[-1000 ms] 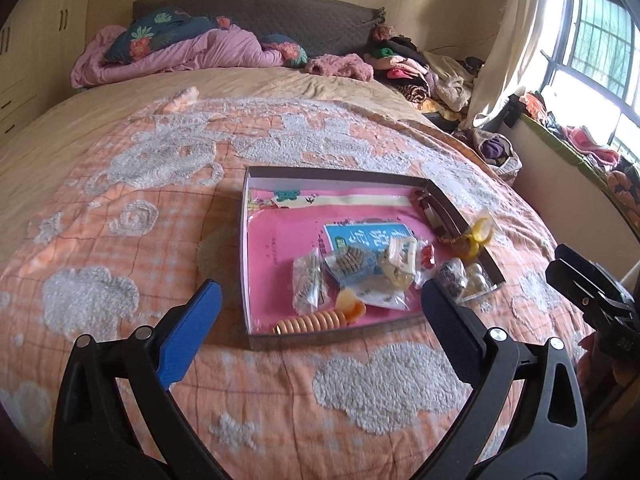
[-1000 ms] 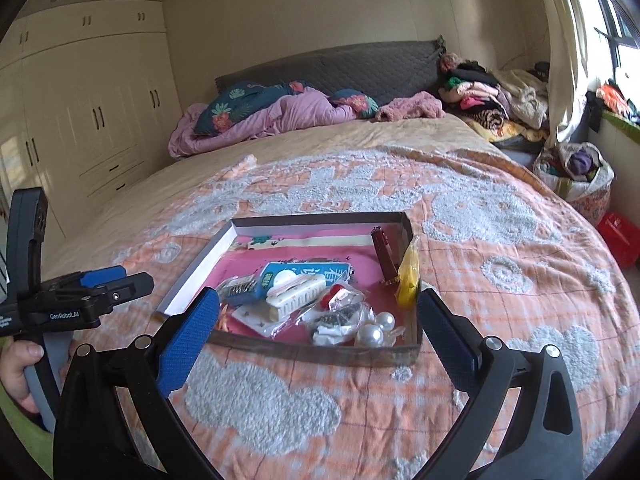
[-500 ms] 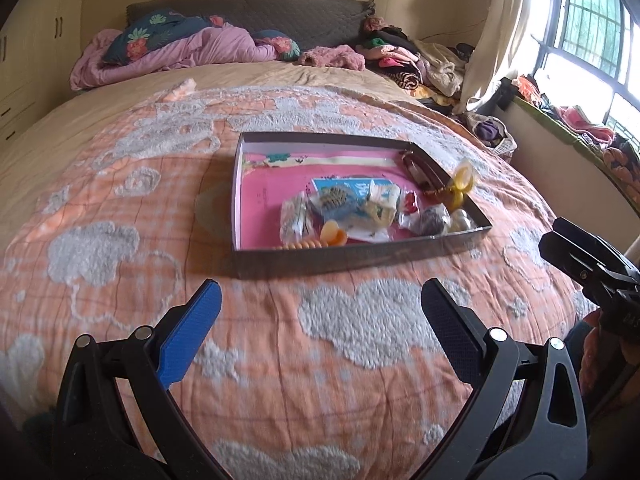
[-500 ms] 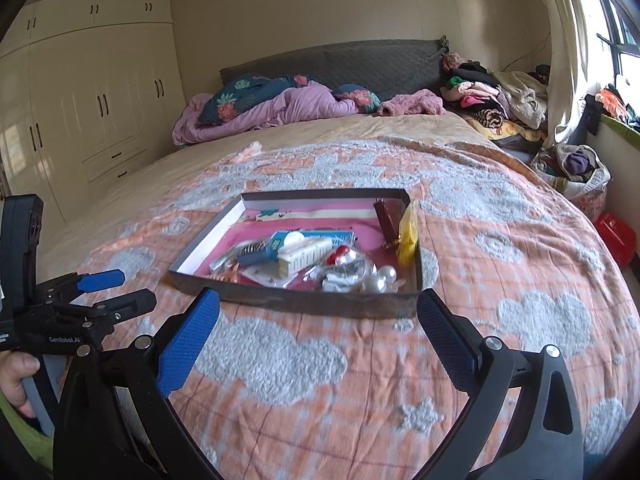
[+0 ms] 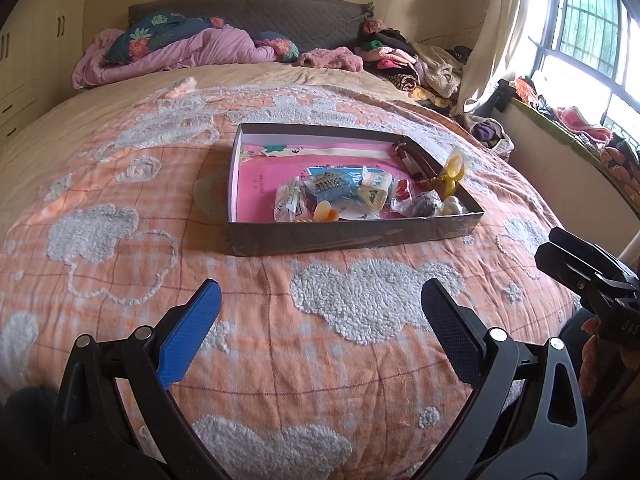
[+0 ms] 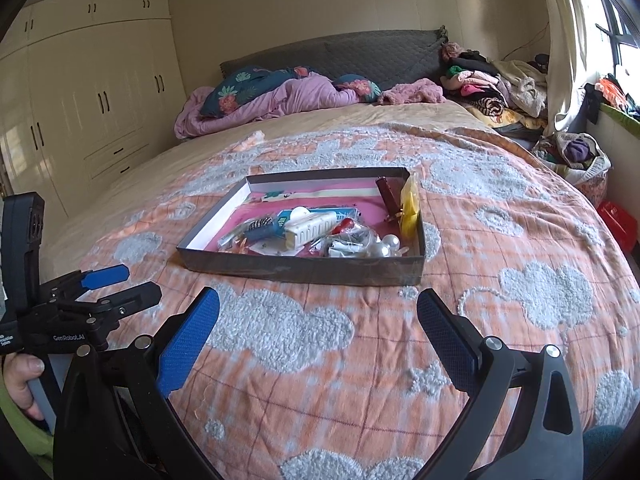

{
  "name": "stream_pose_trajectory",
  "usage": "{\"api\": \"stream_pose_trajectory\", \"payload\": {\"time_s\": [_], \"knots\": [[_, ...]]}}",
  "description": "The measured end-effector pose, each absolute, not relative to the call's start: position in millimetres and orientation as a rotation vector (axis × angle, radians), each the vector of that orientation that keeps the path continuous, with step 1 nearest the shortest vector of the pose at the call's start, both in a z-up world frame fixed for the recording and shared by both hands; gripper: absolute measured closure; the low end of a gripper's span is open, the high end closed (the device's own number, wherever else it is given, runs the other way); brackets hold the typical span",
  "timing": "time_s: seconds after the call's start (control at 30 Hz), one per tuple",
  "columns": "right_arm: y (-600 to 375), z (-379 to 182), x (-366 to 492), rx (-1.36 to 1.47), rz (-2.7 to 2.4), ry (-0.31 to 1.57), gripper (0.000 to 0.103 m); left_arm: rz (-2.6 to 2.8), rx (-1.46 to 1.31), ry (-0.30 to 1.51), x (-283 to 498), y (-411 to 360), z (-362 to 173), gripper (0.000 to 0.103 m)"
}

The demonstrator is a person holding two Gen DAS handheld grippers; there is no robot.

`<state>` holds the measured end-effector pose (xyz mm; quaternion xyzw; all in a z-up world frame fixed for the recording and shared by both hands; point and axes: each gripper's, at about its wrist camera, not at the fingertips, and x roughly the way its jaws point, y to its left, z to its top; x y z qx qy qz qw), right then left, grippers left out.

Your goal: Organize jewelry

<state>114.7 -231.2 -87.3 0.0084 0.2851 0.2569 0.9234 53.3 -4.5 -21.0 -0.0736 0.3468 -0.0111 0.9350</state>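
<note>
A shallow dark box (image 5: 348, 236) with a pink floor sits on the bed, also in the right wrist view (image 6: 304, 270). It holds bagged jewelry and hair pieces: a blue comb packet (image 5: 326, 186), a yellow clip (image 5: 454, 174), pearls (image 6: 386, 246), a dark red case (image 6: 386, 194). My left gripper (image 5: 320, 320) is open and empty, well short of the box. My right gripper (image 6: 318, 324) is open and empty, also short of it. Each shows at the edge of the other's view, the left (image 6: 116, 290) and the right (image 5: 576, 260).
The bed carries an orange checked blanket (image 5: 360, 340) with white cloud patches. Purple bedding and pillows (image 5: 180, 52) lie at the headboard. Piled clothes (image 5: 408, 64) sit at the far right. Wardrobes (image 6: 92, 100) stand left; a window ledge (image 5: 580, 128) runs right.
Both grippers have pulled back and lowered from over the box toward the near bed edge. The box now looks farther away. Both stay open.
</note>
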Motion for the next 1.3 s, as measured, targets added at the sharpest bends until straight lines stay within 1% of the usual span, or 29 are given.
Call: {"api": "stream_pose_trajectory", "payload": {"time_s": [1.3], "knots": [[-233.9,-89.6,112.7,0.013,0.519,0.589,0.005,-0.015,-0.146,0.723,50.8,-5.1,-22.9,0.010]]}}
